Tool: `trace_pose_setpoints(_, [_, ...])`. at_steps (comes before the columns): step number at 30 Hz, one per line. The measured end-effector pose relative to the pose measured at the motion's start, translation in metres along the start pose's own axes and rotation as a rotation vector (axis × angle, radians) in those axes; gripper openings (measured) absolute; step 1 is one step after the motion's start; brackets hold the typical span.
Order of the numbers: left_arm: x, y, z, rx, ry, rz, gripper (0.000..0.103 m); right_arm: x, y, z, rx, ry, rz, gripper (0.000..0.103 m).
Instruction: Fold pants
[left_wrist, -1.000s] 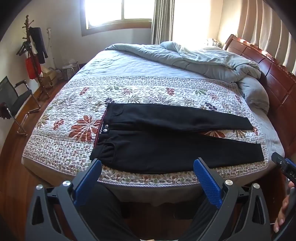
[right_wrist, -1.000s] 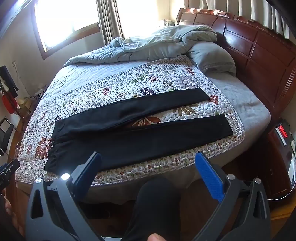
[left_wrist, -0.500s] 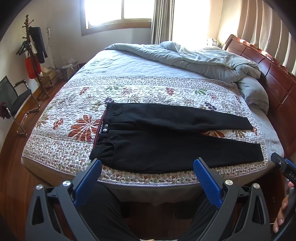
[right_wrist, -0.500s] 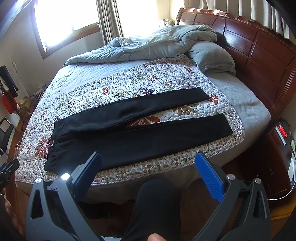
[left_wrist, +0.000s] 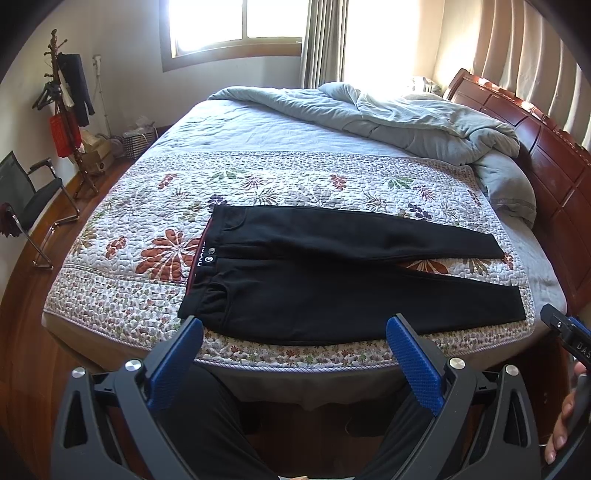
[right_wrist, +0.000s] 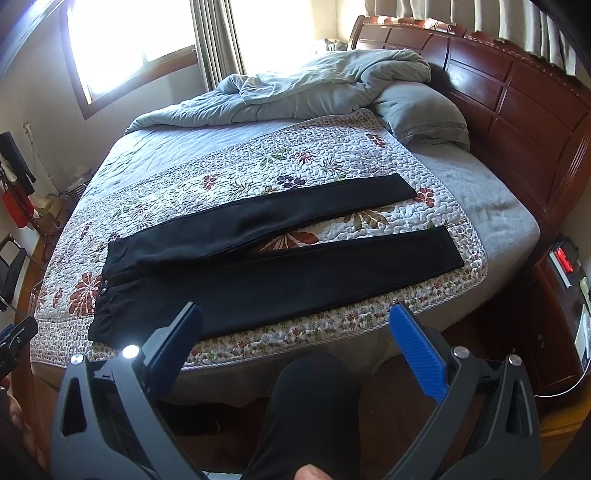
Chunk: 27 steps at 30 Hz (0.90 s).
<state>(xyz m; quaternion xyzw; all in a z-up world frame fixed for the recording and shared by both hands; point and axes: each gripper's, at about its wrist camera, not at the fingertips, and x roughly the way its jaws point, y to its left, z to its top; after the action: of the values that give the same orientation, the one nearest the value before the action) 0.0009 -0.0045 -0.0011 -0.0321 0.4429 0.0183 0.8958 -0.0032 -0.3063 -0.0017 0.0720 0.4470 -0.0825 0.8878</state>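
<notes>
Left wrist: coat rack (left_wrist: 61, 107) | right wrist: nightstand (right_wrist: 565, 295) | pants (left_wrist: 332, 273) flat | both grippers released

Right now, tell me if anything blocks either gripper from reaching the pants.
Nothing visible does. The pants lie flat on the quilt, with open space ahead of the left gripper and the right gripper.

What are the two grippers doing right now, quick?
Left gripper: open, holding nothing, short of the pants.
Right gripper: open, holding nothing.
</notes>
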Motion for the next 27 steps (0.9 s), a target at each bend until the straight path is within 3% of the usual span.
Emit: trace_pose_setpoints(27, [0.0002,0.0003,-0.0003,0.001,-0.003,-0.002,0.099,0.0014,0.0000,0.0017,0.001,0.002,0.003,0.101])
